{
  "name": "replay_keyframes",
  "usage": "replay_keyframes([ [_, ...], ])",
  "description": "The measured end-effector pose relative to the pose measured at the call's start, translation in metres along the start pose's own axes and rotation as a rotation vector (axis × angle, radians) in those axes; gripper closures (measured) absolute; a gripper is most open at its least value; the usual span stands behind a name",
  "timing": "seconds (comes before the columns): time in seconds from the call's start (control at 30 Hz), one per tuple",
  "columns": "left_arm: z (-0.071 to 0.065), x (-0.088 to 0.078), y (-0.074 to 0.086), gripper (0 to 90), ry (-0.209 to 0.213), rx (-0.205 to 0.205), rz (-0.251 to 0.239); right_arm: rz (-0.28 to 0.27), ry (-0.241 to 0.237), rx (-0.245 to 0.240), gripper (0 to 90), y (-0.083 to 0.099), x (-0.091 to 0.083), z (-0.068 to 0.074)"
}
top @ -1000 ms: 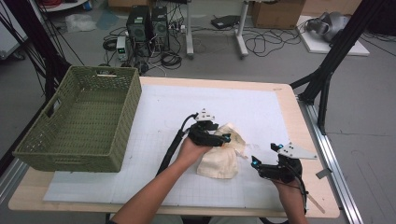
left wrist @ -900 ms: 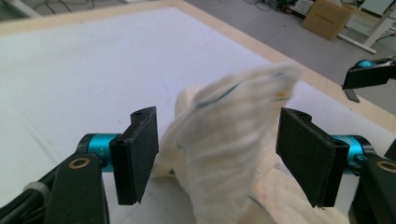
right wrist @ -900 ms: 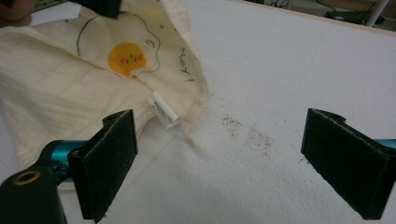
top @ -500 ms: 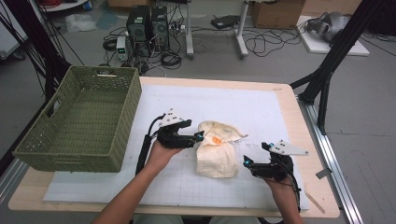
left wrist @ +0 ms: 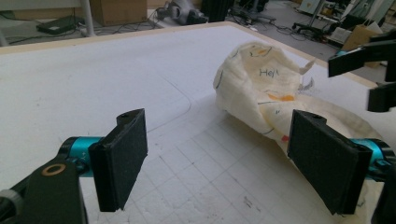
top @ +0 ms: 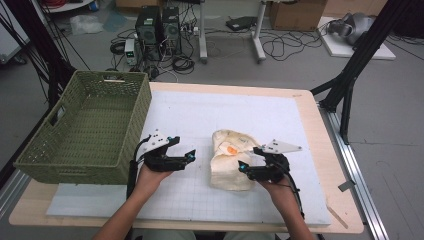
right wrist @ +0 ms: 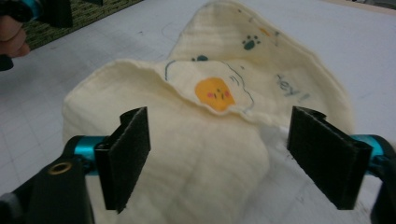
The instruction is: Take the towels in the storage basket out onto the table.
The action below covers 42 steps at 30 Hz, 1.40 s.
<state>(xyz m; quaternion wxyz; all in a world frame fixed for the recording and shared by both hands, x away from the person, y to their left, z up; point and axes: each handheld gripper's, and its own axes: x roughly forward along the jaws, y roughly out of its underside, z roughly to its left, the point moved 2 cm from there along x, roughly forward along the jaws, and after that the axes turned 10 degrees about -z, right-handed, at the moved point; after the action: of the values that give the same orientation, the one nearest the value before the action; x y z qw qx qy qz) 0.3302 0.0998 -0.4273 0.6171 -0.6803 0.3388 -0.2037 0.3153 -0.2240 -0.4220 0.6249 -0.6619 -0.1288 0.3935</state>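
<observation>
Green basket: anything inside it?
The green basket looks empty in the high view: bare woven floor and far walls. Its near wall hides the strip of floor just behind it, so a small flat thing there cannot be ruled out. The cream cloth lies outside, on the white mat.

Each black hand-held gripper (top: 189, 158) has flat black pads (left wrist: 120, 157), shiny blue parts, a black cable and a grey plate; the arms are bare.
</observation>
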Motion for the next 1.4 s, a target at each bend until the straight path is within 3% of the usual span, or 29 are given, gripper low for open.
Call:
replay_keyframes([
  [0.13,0.001,-0.003,0.005,21.8,-0.002,-0.002,0.011,0.046,-0.01,-0.019,38.6,-0.004,0.031,0.006],
  [0.23,0.003,-0.004,0.007,22.3,-0.002,-0.005,0.013,0.123,-0.031,-0.06,48.5,-0.001,0.056,0.013],
  [0.33,0.004,-0.005,0.007,22.6,-0.008,-0.014,0.008,0.179,-0.053,-0.098,66.1,0.003,0.071,0.018],
  [0.4,0.005,-0.005,0.007,22.8,-0.007,-0.016,0.007,0.18,-0.056,-0.113,75.7,0.002,0.071,0.02],
  [0.57,0.006,-0.005,0.007,23.5,-0.007,-0.017,0.002,0.177,-0.068,-0.1,77.7,0.001,0.065,0.017],
  [0.7,0.008,-0.007,0.004,23.5,-0.018,-0.022,-0.012,0.147,-0.063,-0.129,89.5,-0.003,0.059,0.016],
  [0.83,0.011,-0.009,0.003,23.5,-0.028,-0.029,-0.02,0.114,-0.01,-0.132,89.5,-0.004,0.043,0.004],
  [0.93,0.012,-0.01,0.003,23.6,-0.031,-0.031,-0.023,0.1,0.036,-0.093,89.5,-0.002,0.027,-0.01],
  [1.0,0.012,-0.01,0.003,23.6,-0.03,-0.03,-0.024,0.078,0.055,-0.07,81.4,0.0,0.017,-0.018],
  [1.1,0.012,-0.01,0.003,23.6,-0.029,-0.03,-0.031,0.044,0.081,-0.037,60.1,0.001,-0.001,-0.024],
  [1.23,0.013,-0.01,0.002,23.6,-0.028,-0.038,-0.04,0.01,0.145,-0.052,34.8,0.005,-0.024,-0.026],
  [1.3,0.014,-0.011,0.002,23.5,-0.03,-0.04,-0.044,-0.005,0.152,-0.04,28.8,0.008,-0.037,-0.027],
  [1.4,0.016,-0.012,0.001,23.5,-0.035,-0.039,-0.046,-0.026,0.169,-0.06,24.4,0.013,-0.05,-0.029],
])
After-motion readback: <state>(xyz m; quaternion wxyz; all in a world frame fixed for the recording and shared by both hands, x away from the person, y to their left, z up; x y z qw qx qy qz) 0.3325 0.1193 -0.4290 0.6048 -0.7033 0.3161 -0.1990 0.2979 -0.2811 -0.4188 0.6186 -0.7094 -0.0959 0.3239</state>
